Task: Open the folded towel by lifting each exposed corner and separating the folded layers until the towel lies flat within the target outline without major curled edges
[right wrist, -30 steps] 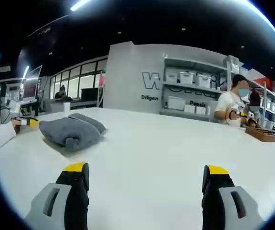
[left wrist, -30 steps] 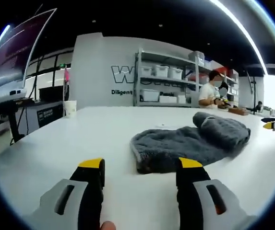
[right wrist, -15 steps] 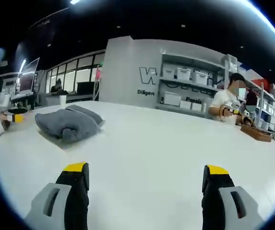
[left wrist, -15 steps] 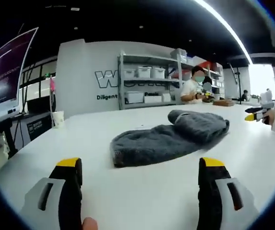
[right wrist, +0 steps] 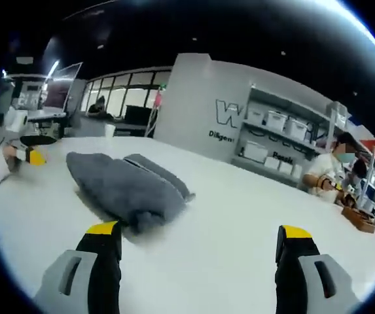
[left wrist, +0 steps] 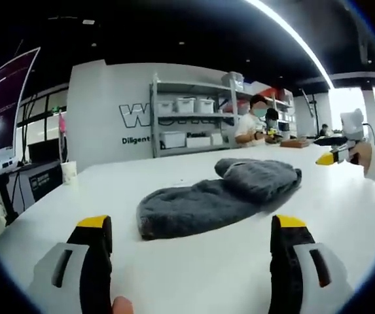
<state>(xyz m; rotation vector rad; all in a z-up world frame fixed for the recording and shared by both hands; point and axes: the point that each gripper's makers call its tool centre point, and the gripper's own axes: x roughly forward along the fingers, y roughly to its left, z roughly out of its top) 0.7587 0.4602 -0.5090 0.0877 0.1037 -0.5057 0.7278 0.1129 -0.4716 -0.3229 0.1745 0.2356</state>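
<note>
Grey towel (left wrist: 216, 196) lies folded and bunched on the white table (left wrist: 174, 275) — just ahead of the left gripper (left wrist: 190, 229), jaws spread wide, empty. Right gripper (right wrist: 200, 235) hovers near the towel's rolled end (right wrist: 125, 186) — jaws also wide apart, gripping nothing.

A white table (left wrist: 344, 216) carries a grey towel (left wrist: 213, 199) (folded, rumpled).

Wall lettering (left wrist: 137, 116) partly behind the shelving (left wrist: 190, 121).
</note>
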